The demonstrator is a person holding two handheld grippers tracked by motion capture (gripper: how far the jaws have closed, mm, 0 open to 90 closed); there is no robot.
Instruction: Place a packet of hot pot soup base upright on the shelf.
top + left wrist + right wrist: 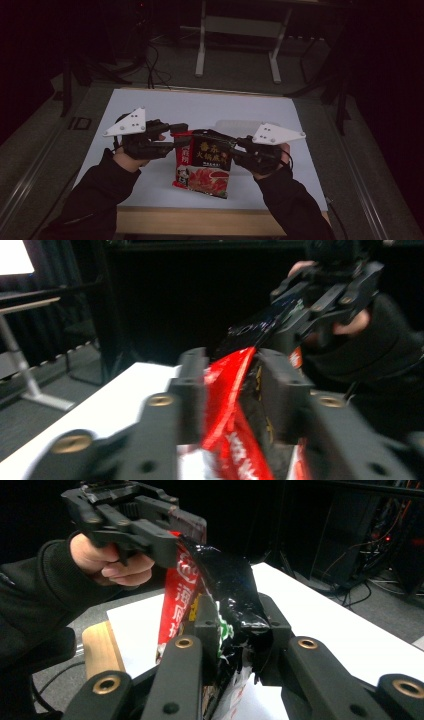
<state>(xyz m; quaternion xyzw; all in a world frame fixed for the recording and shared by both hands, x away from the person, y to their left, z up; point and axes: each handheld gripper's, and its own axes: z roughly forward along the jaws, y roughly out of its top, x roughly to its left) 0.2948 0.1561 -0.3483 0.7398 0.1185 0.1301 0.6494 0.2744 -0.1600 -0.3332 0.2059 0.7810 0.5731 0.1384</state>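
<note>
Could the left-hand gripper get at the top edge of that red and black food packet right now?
Yes, it seems so: the left gripper is already shut on the top left corner of the red and black plastic food packet, with nothing between. The right gripper pinches the opposite corner.

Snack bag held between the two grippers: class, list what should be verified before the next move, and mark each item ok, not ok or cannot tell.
1. Left gripper shut on the snack bag: ok, its jaws pinch the red top corner.
2. Right gripper shut on the bag: ok, its jaws clamp the black top edge.
3. Both grips sit at the top, on opposite corners: ok.
4. Bag already opened: cannot tell, the top seam is crumpled and partly hidden.
5. Bag bottom resting on the white table: cannot tell.
</note>
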